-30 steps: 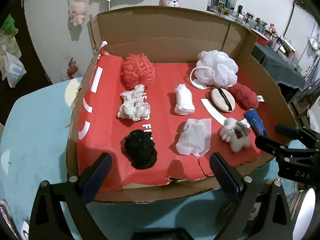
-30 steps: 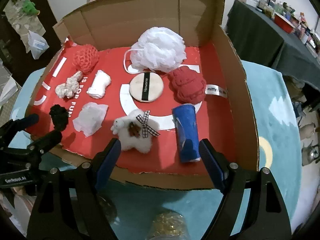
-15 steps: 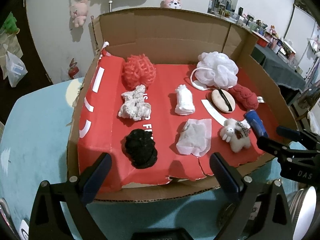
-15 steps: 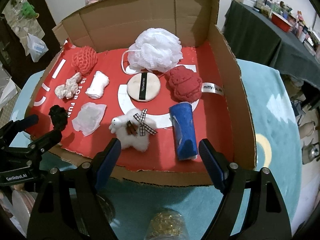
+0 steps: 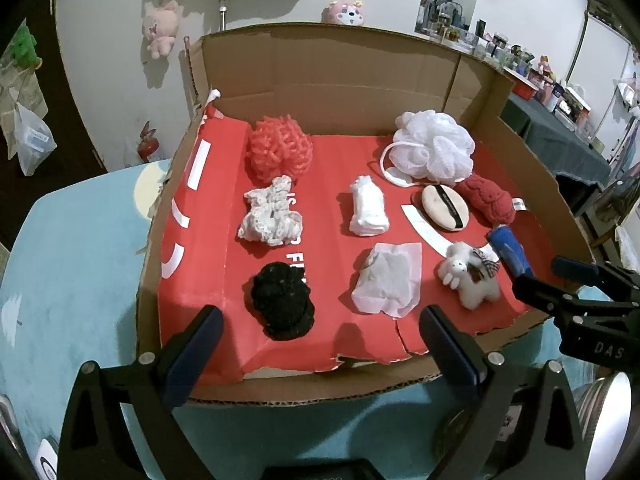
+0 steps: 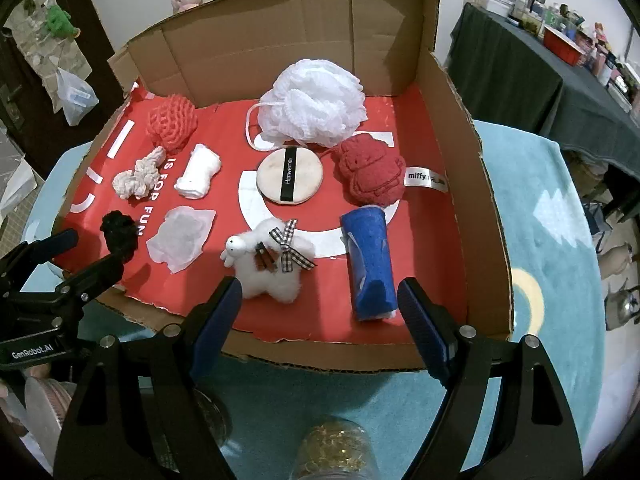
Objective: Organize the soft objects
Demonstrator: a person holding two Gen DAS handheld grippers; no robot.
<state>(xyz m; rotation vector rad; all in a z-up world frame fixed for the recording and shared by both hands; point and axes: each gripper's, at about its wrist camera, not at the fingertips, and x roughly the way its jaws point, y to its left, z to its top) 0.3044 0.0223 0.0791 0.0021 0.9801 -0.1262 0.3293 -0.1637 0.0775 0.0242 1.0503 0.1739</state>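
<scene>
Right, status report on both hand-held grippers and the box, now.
Left hand-held gripper open, empty. Right hand-held gripper open, empty, before the white plush sheep and blue rolled cloth. Soft things lie spread in the cardboard box. Nothing blocking.

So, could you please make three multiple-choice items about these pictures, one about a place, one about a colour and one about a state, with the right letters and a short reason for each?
1. Where does the white mesh bath puff lie in the cardboard box?
A. by the back wall
B. at the front edge
C. outside, on the blue cloth

2. What colour is the rolled cloth beside the plush sheep?
A. green
B. blue
C. yellow

3. How is the right gripper?
A. shut on the plush sheep
B. shut on the round powder puff
C. open, holding nothing

Answers:
1 A: the puff sits just in front of the upright back wall, behind the round powder puff.
2 B: the roll is plainly blue against the red liner.
3 C: both fingers stand wide apart over the front edge of the box, with nothing between them.
</scene>
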